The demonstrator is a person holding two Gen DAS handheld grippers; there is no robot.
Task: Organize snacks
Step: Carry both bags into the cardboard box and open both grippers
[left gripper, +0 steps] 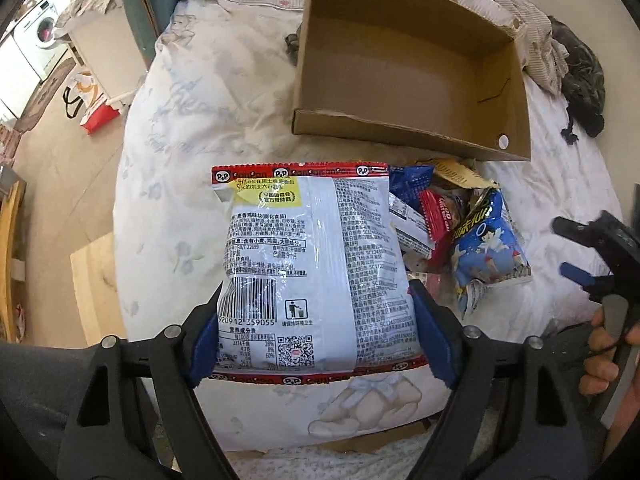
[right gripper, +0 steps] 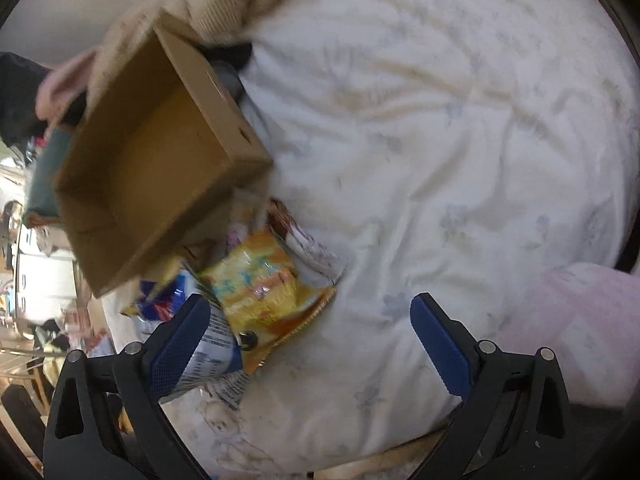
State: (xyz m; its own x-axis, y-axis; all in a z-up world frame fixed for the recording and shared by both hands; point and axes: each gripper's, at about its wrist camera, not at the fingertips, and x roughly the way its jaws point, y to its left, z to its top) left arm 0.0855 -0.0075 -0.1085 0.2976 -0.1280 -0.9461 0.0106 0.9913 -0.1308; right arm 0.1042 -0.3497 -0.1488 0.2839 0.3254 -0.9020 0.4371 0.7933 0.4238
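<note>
1. You are working over a bed covered by a white quilt with a faint blue floral print [left gripper: 192, 128]; the left wrist view shows a white front-loading washing machine [left gripper: 42, 28] at the upper left edge, small and warped by the lens.
2. Your left gripper [left gripper: 316, 320] is clamped on a large white snack bag with red sealed edges and printed text [left gripper: 316, 264], its blue pads pressing both lower sides. The bag's back faces the camera, so its front design is hidden.
3. An open brown cardboard box [left gripper: 404, 64] sits in the upper centre of that view, with nothing visible inside.
4. Between the box and the bag, at centre right, lies a heap of small snack packets [left gripper: 448, 216]; a blue packet with a cartoon figure [left gripper: 490, 252] lies at its right side, and the rest overlap too much to tell apart.
5. Your right gripper [right gripper: 312, 344] has its jaws spread wide with nothing between them. The right wrist view is motion-blurred.
6. There, an orange-yellow snack packet [right gripper: 264, 288] lies left of centre, partly behind the left blue pad [right gripper: 176, 352]; its print is unreadable.
7. A pale pink cloth [right gripper: 580, 320] is cut off at the lower right edge.
</note>
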